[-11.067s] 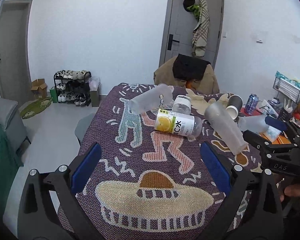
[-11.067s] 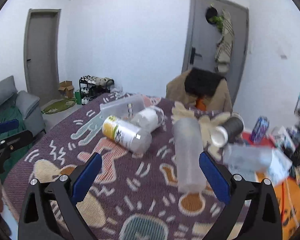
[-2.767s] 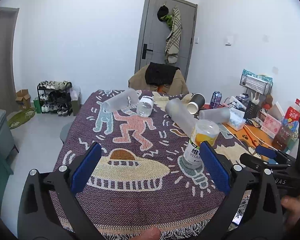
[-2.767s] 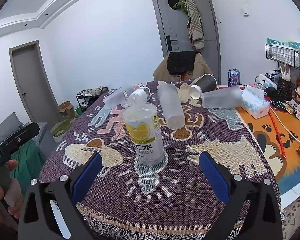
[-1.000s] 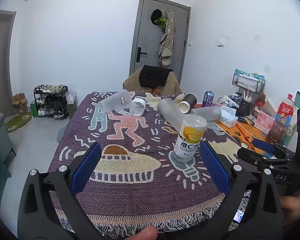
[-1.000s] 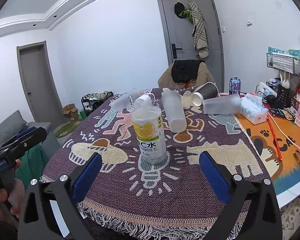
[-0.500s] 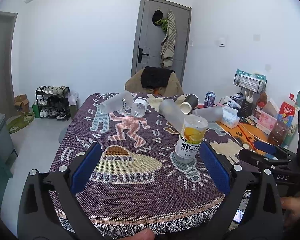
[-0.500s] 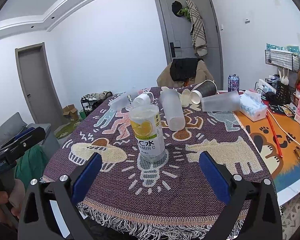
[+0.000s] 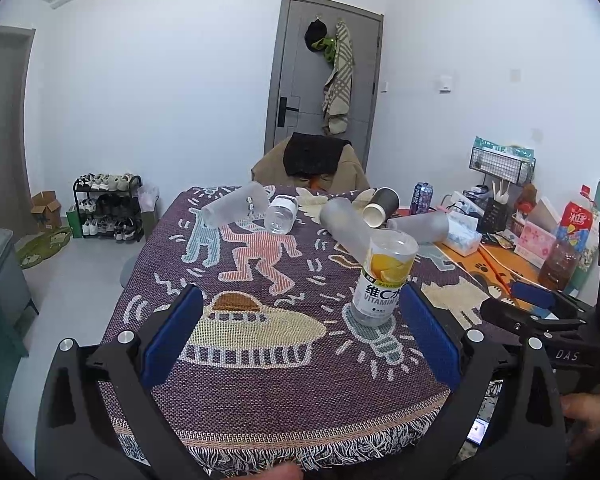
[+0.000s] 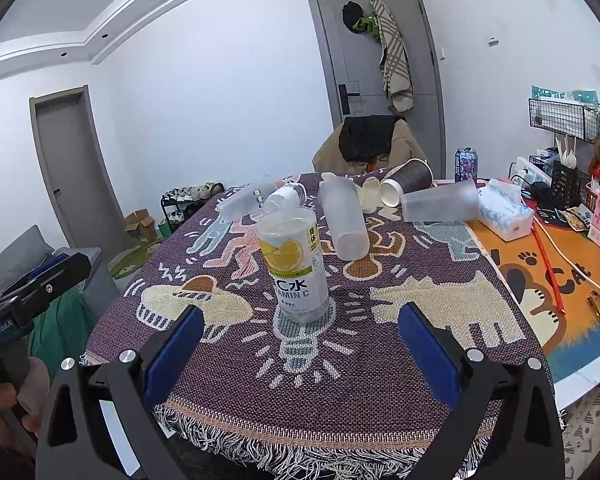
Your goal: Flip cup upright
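**Both jaws wide and empty, vitamin bottle standing on the cloth**

My left gripper [image 9: 300, 336] hangs above the near edge of the table, its blue pads spread wide with nothing between them. My right gripper [image 10: 298, 346] is the same: jaws fully apart, holding nothing, above the fringed edge of the woven cloth [image 10: 380, 380].

The vitamin C bottle [image 10: 294, 264] stands on its narrow end on the light-bulb figure in the cloth, wide base up, yellow lemon label facing me. In the left view it [image 9: 384, 276] sits just ahead of my right-hand pad, clear of it.

Farther back, the other vessels lie on their sides. A frosted cup [image 10: 344, 220] lies along the cloth just behind the bottle, another frosted cup [image 10: 440, 200] lies to the right beside a tissue pack [image 10: 504, 212], and a dark paper cup [image 10: 408, 186] lies with its white mouth towards me. A small clear bottle [image 9: 280, 218] and a third frosted cup [image 9: 236, 210] lie near the far left of the cloth.
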The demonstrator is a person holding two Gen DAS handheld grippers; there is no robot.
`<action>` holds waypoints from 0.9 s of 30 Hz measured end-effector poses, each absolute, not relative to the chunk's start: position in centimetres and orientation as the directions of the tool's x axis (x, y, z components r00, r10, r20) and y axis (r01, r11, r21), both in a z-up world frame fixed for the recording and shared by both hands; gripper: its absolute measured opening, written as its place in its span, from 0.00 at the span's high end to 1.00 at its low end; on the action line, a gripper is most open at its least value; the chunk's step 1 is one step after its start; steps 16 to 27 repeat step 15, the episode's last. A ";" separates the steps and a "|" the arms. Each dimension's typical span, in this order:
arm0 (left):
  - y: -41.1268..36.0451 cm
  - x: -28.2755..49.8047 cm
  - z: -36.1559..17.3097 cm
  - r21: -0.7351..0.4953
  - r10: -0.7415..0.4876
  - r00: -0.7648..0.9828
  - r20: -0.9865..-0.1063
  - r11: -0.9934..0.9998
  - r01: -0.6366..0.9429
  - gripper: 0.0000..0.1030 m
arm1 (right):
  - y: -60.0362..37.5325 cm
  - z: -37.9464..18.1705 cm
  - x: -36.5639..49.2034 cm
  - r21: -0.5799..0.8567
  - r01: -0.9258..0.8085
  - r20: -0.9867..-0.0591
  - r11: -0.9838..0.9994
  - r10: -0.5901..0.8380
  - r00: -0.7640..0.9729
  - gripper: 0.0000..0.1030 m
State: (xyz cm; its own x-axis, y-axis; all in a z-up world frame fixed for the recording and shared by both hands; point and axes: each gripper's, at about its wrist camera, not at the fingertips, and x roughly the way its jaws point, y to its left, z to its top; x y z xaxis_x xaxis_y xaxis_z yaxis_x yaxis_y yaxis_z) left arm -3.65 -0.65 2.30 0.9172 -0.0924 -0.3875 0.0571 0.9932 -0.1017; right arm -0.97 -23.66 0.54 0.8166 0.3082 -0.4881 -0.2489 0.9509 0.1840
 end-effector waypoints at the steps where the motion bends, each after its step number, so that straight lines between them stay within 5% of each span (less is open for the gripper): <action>1: -0.7 -3.7 2.3 -0.091 -0.082 0.921 -0.382 0.995 0.050 0.05 | -23.7 0.5 -0.9 0.185 -0.248 -0.489 0.951 0.308 0.816 0.07; 27: -0.4 -1.9 0.4 -0.110 -0.082 0.907 -0.413 0.993 0.040 0.05 | -23.9 -1.9 1.5 0.207 -0.246 -0.548 0.947 0.321 0.772 0.07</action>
